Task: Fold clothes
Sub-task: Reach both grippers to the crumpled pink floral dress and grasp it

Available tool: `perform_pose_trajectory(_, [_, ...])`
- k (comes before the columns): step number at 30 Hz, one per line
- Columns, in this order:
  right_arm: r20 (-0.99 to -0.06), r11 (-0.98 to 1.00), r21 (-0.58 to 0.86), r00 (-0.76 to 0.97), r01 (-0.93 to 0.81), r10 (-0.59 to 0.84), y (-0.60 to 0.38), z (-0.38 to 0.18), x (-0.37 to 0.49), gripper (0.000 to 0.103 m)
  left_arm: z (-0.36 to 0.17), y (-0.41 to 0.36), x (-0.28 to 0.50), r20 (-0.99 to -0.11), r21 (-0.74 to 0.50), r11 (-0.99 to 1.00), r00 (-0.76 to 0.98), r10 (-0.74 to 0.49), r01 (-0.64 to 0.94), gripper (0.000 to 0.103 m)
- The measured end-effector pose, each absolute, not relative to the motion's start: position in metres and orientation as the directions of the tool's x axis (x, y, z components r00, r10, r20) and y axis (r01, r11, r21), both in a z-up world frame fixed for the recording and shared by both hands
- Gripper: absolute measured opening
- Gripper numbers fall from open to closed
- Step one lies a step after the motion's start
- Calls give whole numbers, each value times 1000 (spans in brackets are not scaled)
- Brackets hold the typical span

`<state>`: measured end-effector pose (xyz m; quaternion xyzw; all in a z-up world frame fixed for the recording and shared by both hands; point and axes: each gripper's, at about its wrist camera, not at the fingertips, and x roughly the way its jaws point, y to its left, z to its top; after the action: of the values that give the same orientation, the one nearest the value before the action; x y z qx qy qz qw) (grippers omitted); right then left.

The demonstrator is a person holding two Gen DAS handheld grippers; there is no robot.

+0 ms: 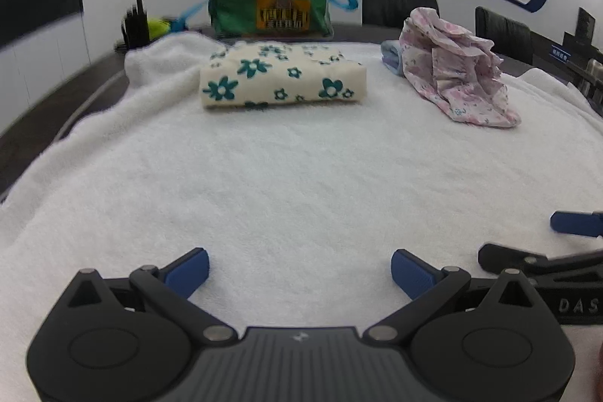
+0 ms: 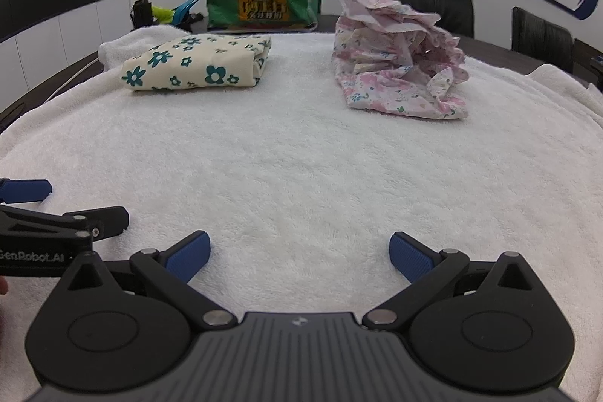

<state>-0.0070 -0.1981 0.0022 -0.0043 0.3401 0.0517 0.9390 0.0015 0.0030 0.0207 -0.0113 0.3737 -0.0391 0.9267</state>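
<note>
A cream garment with teal flowers (image 1: 282,76) lies folded at the far left of the white towel (image 1: 301,183); it also shows in the right wrist view (image 2: 196,66). A crumpled pink floral garment (image 1: 459,66) sits in a heap at the far right, also in the right wrist view (image 2: 399,63). My left gripper (image 1: 299,274) is open and empty, low over the near towel. My right gripper (image 2: 299,257) is open and empty beside it. Each gripper shows at the edge of the other's view.
A green bag (image 1: 269,8) with blue straps stands behind the folded garment, also in the right wrist view (image 2: 260,4). A small blue cloth (image 1: 392,57) lies behind the pink heap. Black chairs (image 2: 433,6) and a white wall stand beyond the dark table edge (image 1: 56,108).
</note>
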Motion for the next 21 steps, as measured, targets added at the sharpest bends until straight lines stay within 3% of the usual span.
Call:
perform_pose_trajectory(2, [-625,992,55,771,-114,123,-209,18,-11,101,51,1,3,-641,-123,985,748,-171,120,103])
perform_pose_trajectory(3, [-569,992,82,813,-96,126,-225,37,-15,102,69,-4,7,-596,-138,975,772,-221,173,103])
perform_pose_trajectory(6, [-428,989,148,901,-4,68,-277,86,-6,103,109,-33,41,-486,-94,943,812,-323,319,103])
perform_pose_trajectory(8, [-358,990,144,933,12,41,-305,103,17,103,114,-62,80,-477,-45,925,805,-352,378,103])
perform_pose_trajectory(10, [-413,993,116,910,6,43,-330,102,63,103,102,-92,127,-503,-7,917,791,-347,398,103])
perform_pose_trajectory(13, [-505,992,122,863,44,24,-360,87,128,102,79,-123,182,-517,47,949,821,-243,311,92])
perform_pose_trajectory(15, [-534,992,107,845,70,-1,-370,72,157,102,69,-129,206,-552,-12,953,793,-259,302,91])
perform_pose_trajectory(19, [-626,998,56,779,2,33,-367,41,207,101,63,-132,231,-536,-151,936,769,-348,319,91])
perform_pose_trajectory(20, [-656,999,48,755,15,20,-363,32,218,92,60,-137,237,-552,-128,945,770,-320,301,90])
perform_pose_trajectory(21, [-680,999,48,733,16,21,-358,24,227,60,57,-141,241,-568,-109,950,766,-301,292,85])
